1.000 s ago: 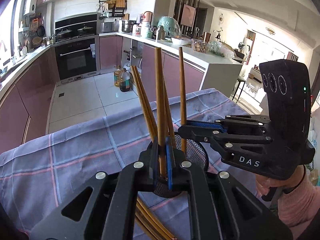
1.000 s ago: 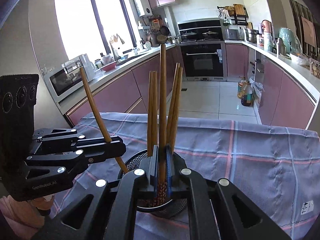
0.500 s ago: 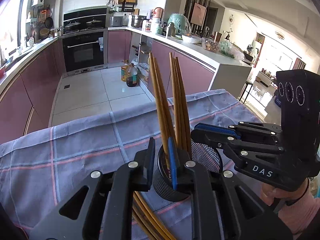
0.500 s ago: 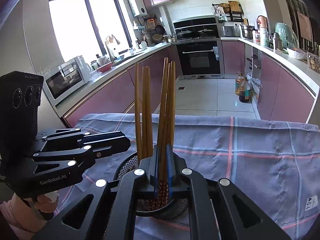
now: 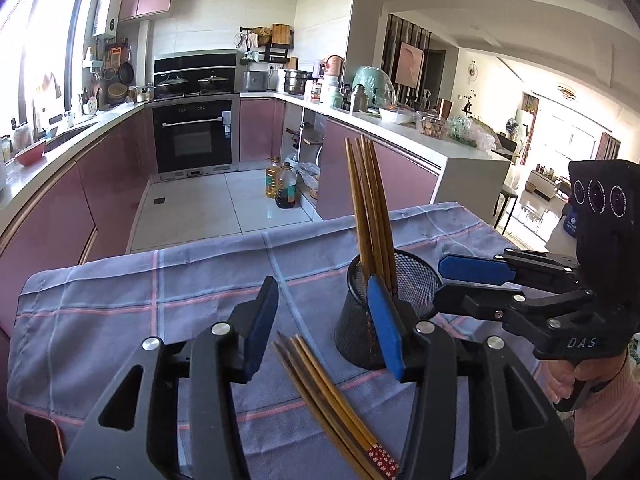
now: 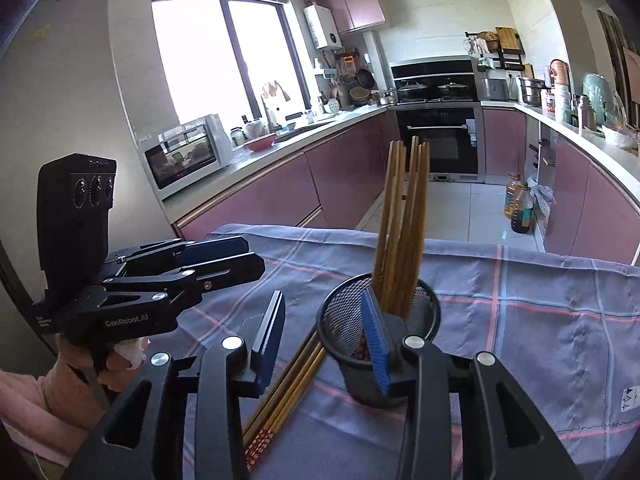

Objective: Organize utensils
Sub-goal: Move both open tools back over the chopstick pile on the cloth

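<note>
A black mesh cup (image 5: 416, 280) stands on the checked cloth with several brown chopsticks (image 5: 370, 208) upright in it, leaning together. More chopsticks (image 5: 324, 392) lie loose on the cloth just left of the cup. My left gripper (image 5: 322, 320) has its jaws opening, nothing pressed between the pads, its right pad beside the cup wall. In the right wrist view the cup (image 6: 344, 312) and its chopsticks (image 6: 404, 232) sit right of centre. My right gripper (image 6: 322, 340) is opening too and holds nothing, above the loose chopsticks (image 6: 288, 392). Each gripper shows in the other's view, right gripper (image 5: 444, 286) and left gripper (image 6: 252, 258).
A blue-grey plaid cloth (image 5: 120, 300) covers the table, whose far edge drops to a tiled kitchen floor. Oil bottles (image 5: 282, 188) stand on the floor by pink cabinets. A hand in a pink sleeve (image 5: 600, 392) holds the right gripper.
Both grippers were shut on chopsticks standing in the cup. Both have let go, their jaws have spread, and they have drawn back and left of the cup. The chopsticks now lean together.
</note>
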Tool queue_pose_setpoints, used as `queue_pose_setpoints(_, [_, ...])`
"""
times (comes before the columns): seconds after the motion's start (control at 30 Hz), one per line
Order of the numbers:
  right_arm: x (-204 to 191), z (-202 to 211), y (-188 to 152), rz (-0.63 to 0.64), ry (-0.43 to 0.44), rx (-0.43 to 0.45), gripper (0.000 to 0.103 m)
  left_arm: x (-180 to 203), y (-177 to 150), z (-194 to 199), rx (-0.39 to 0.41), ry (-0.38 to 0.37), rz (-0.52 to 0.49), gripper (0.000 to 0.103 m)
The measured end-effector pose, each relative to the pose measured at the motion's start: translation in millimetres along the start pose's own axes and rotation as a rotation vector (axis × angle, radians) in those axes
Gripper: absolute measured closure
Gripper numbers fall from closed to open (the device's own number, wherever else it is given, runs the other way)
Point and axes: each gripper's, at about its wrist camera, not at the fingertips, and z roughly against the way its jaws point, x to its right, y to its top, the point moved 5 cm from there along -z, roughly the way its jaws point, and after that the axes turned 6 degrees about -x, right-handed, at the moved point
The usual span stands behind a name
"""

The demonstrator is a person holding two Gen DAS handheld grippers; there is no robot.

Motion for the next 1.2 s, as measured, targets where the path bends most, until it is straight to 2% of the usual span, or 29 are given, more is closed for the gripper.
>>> queue_pose_setpoints(0.07, [-6.3,-5.9,-10.6,0.006,0.010,-0.028,0.064,-4.6,-13.5,1.7,-0.015,0.010,0.014,0.041])
queue_pose_setpoints(0.2, [-9.1,-29.9,-36.3,-0.022,0.022,-0.116,0.064,-15.6,-45.4,-5.1,-0.071,0.038,0.043,0.038])
queue_pose_setpoints(0.3, [-10.3,-50.0,-57.4,-0.042,0.013,-0.187,0.064,-25.3,-70.8,-16.8,-0.131,0.093,0.057,0.035])
queue_pose_setpoints(0.47, [-15.9,-66.4,-76.4,-0.045,-0.007,-0.243,0.064,-34.1,-101.1,-28.9,-0.192,0.130,0.086,0.028])
queue_pose_setpoints(0.67, [-21.3,-72.3,-81.3,-0.023,-0.043,-0.255,0.064,-31.6,-115.4,-37.0,-0.234,0.151,0.075,0.027])
queue_pose_setpoints(1.2, [-26.2,-79.9,-85.4,0.021,-0.108,-0.282,0.064,-27.2,-122.6,-49.2,-0.275,0.143,0.073,0.027])
